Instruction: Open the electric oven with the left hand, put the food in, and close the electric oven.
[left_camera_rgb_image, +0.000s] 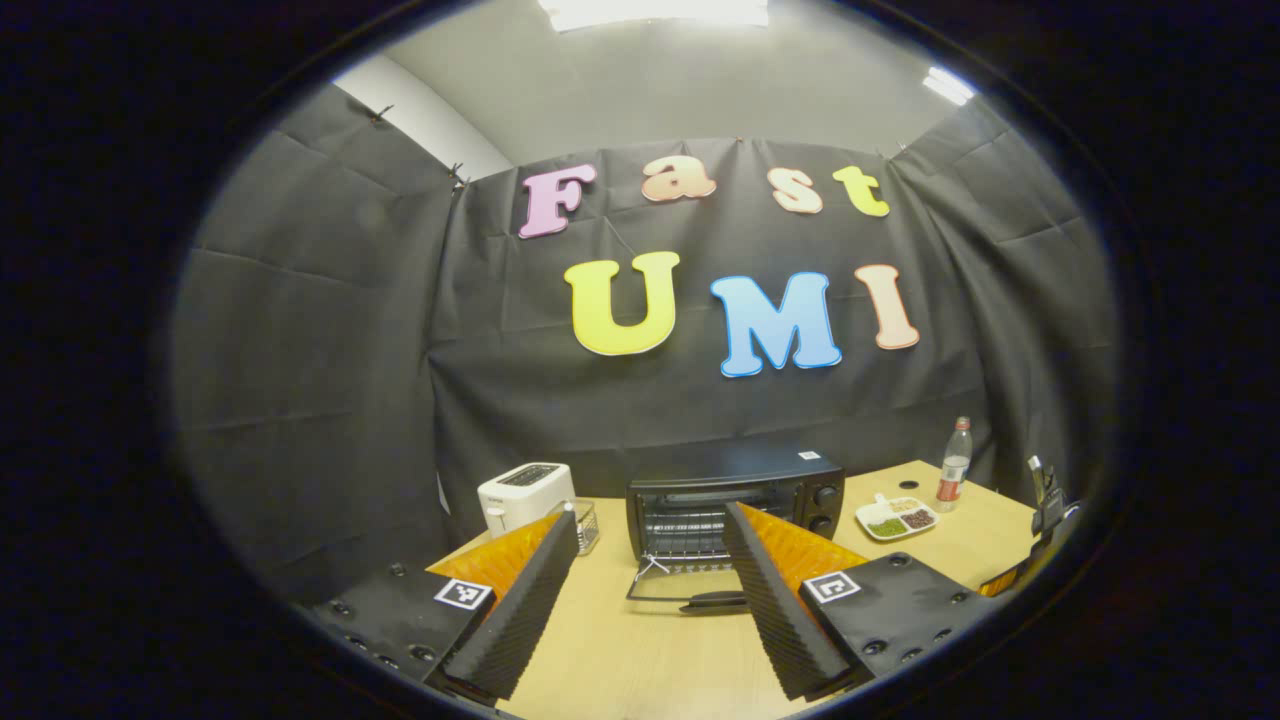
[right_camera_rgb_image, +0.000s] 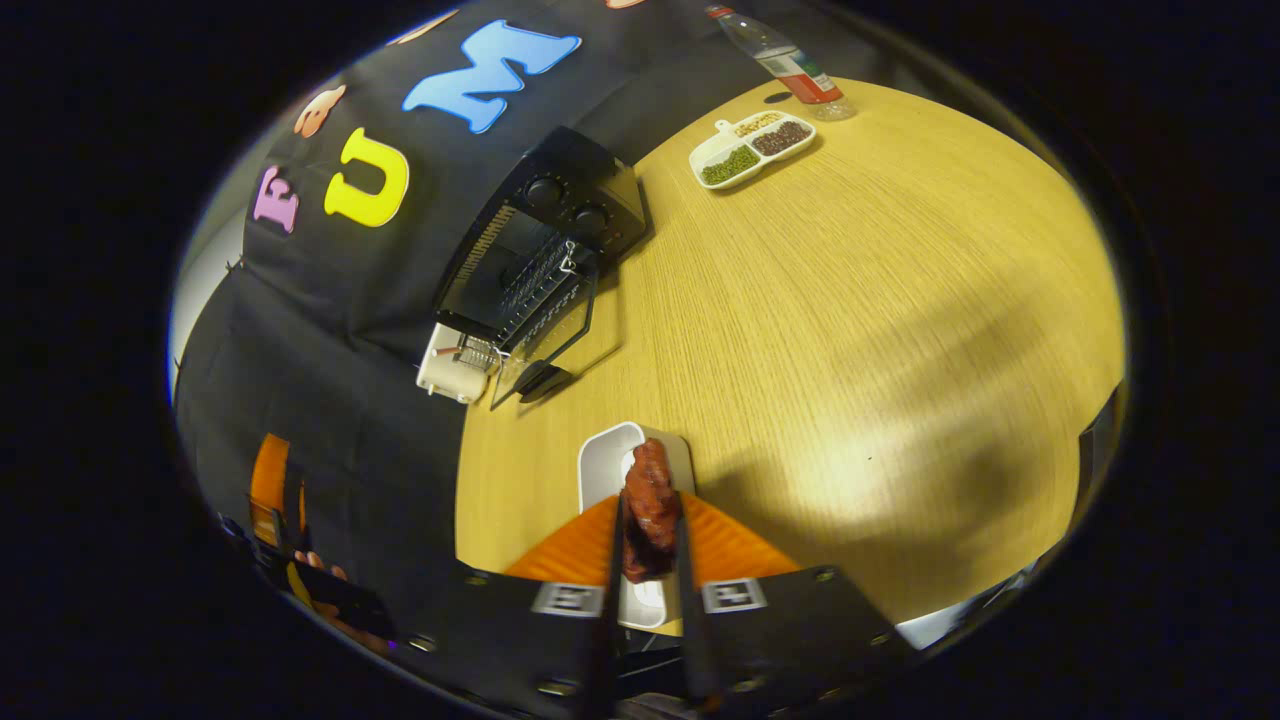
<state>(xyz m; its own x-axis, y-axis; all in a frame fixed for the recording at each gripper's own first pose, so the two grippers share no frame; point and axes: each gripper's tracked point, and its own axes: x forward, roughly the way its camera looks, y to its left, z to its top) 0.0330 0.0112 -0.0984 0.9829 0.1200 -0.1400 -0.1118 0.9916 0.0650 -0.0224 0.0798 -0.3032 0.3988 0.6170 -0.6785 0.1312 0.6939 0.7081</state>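
Note:
The black electric oven (left_camera_rgb_image: 735, 500) stands at the back of the wooden table, its glass door (left_camera_rgb_image: 690, 590) folded down flat and the wire rack showing inside. My left gripper (left_camera_rgb_image: 650, 590) is open, held back from the oven with nothing between its fingers. In the right gripper view the oven (right_camera_rgb_image: 540, 250) lies at the upper left with its door (right_camera_rgb_image: 550, 350) down. My right gripper (right_camera_rgb_image: 648, 530) is shut on a reddish-brown piece of food (right_camera_rgb_image: 650, 500), held just over a white tray (right_camera_rgb_image: 625, 460) on the table.
A white toaster (left_camera_rgb_image: 525, 495) stands left of the oven with a small wire basket (left_camera_rgb_image: 585, 525) beside it. To the oven's right are a white divided dish of beans (left_camera_rgb_image: 898, 517) and a plastic bottle (left_camera_rgb_image: 955, 465). Bare tabletop (right_camera_rgb_image: 880, 300) spreads between tray and dish.

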